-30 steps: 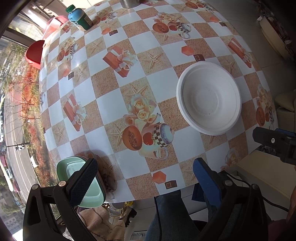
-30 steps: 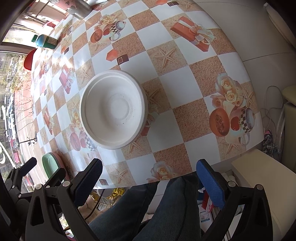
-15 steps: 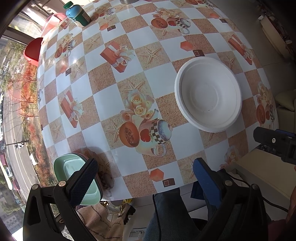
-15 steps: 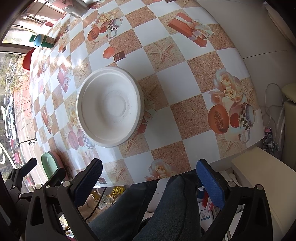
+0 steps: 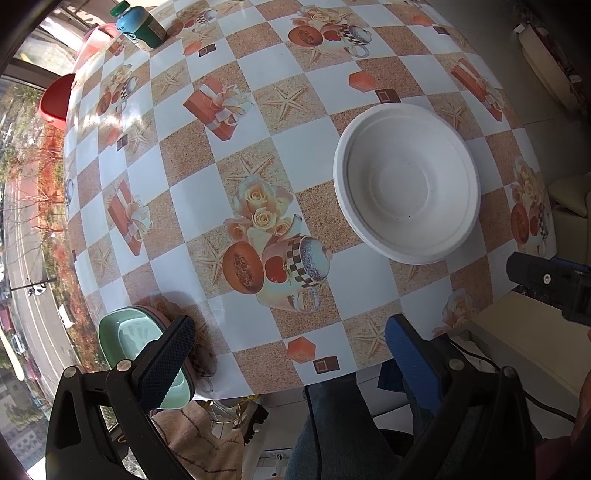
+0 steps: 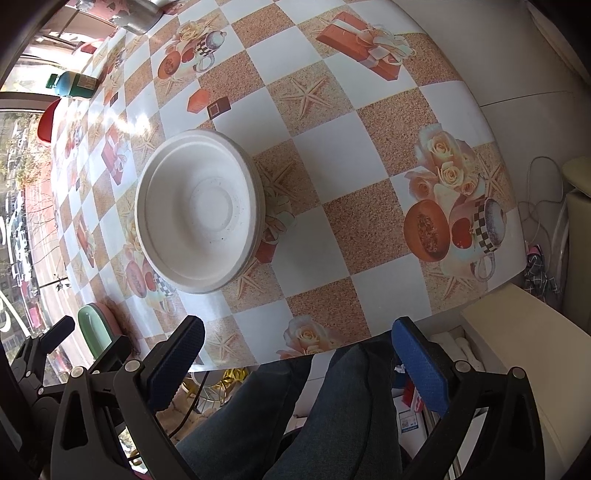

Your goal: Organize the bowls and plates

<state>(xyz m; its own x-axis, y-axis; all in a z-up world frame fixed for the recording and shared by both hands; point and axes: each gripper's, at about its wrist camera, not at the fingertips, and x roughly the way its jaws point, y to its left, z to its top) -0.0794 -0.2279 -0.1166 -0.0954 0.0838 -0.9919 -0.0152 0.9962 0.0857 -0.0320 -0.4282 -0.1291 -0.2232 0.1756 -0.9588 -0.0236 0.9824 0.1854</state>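
Observation:
A white round bowl [image 5: 406, 184] sits on the patterned table, right of centre in the left wrist view and left of centre in the right wrist view [image 6: 199, 218]. A mint green dish stacked on a pink one [image 5: 125, 339] sits at the table's near left corner; it also shows in the right wrist view [image 6: 94, 328]. My left gripper [image 5: 288, 354] is open and empty, above the near table edge, its left finger in front of the green dish. My right gripper [image 6: 299, 354] is open and empty, over the near edge, short of the white bowl.
A teal jar [image 5: 138, 27] stands at the far left of the table [image 5: 317, 88]. A red chair [image 5: 55, 99] is beyond the left edge. A metal pot [image 6: 142, 16] stands at the far side. The person's legs [image 6: 295, 417] are below the near edge. A cream box [image 6: 535, 350] stands at the right.
Both grippers have moved forward and lower toward the table. The white bowl and green dish look larger and lie where they were. Both grippers stay open.

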